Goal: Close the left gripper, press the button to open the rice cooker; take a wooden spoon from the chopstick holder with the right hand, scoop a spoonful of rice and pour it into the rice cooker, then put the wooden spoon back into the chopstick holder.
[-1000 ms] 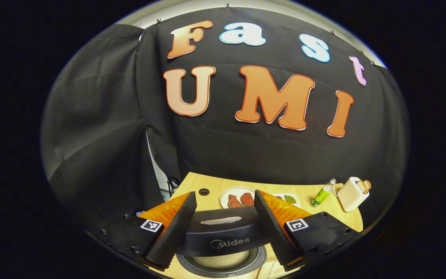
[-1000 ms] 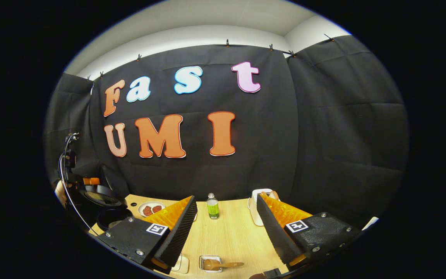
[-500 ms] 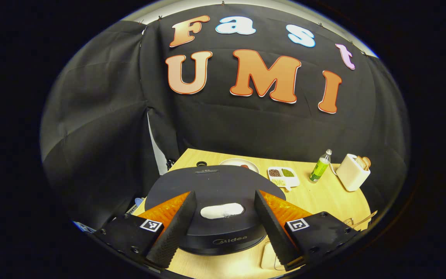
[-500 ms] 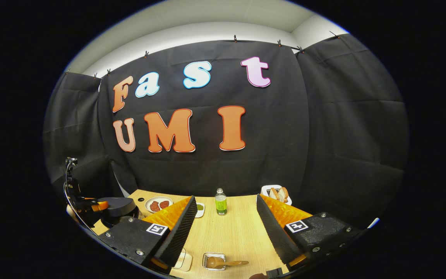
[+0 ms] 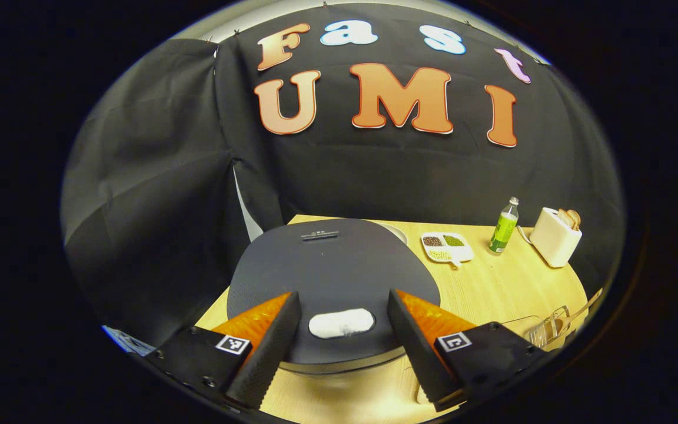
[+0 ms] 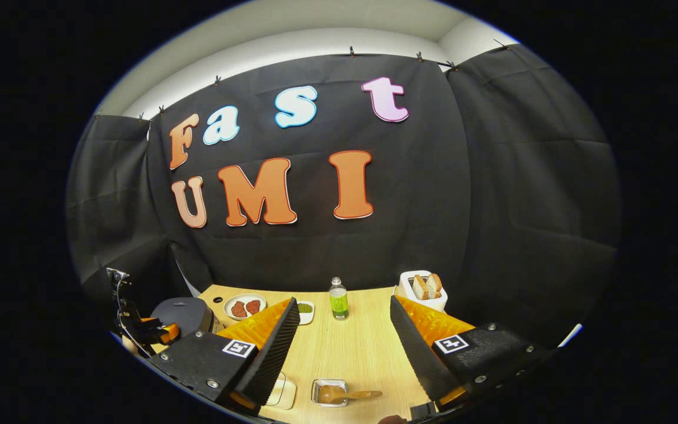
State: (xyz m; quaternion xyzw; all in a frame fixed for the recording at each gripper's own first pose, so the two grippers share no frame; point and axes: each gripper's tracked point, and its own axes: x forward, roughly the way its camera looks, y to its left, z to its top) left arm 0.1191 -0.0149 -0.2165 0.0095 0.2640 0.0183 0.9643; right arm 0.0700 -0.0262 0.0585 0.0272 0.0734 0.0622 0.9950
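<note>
On the table:
Table: pale wood [image 6: 345, 347], under both grippers.
Rice cooker: dark and round [image 5: 327, 271], at the table's left end; its lid is down and flat in the left gripper view. In the right gripper view it sits at the far left [image 6: 183, 312].
Button: the pale oval patch [image 5: 341, 323] on the front of the lid, lying between the left gripper's fingers; I cannot tell whether anything touches it.
Left gripper: [image 5: 339, 341] hovers over the front edge of the cooker with its jaws wide apart, one finger to each side of the oval patch, holding nothing. It also shows far off in the right gripper view [image 6: 153, 334], next to the cooker.
Right gripper: [image 6: 345, 347] jaws wide, empty, above the bare middle of the table.
Wooden spoon: [image 6: 348, 394] rests in a small clear container [image 6: 328, 391] near the table's front edge, its handle sticking out to the right over the rim.
Divided dish: white, with dark, green and pale grains [image 5: 446, 246], just right of the cooker.
Green bottle: upright [image 5: 503, 224], between the divided dish and the toaster.
Toaster: white, with bread slices standing in it [image 6: 422, 290], at the back right of the table.
Plate: white, with two reddish pieces [image 6: 245, 306], behind the cooker.
</note>
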